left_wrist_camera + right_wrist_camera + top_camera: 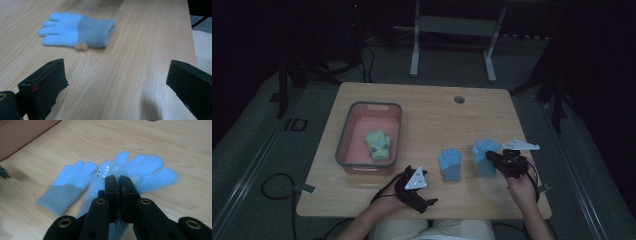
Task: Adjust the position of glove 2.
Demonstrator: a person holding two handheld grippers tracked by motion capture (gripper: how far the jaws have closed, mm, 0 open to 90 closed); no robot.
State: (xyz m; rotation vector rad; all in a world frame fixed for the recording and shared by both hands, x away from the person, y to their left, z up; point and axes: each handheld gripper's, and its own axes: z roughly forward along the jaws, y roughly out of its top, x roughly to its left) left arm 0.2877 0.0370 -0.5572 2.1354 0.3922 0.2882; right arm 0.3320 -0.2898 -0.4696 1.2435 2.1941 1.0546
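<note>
**Blue glove pinched and lifted beside its partner**

A wooden table [422,105] is seen from above, with a grey-rimmed bin [343,137] at its left side; a green glove pair [378,145] is already lying in the bin. Two blue gloves are found on the near right part of the table. One blue glove [450,164] lies flat and untouched, between the two grippers. The other blue glove [485,150] is pinched by the right gripper [496,157], whose jaws are clenched tight on the fabric near the palm, the fingers of the glove spreading beyond them. The left gripper [429,202] is held low at the near edge, its jaws spread wide with nothing between them.

The glove is judged light, soft and limp: it is expected to droop and fold when raised. A hold at the cuff or mid-palm is judged soundest, since thin fleece may slip.
</note>
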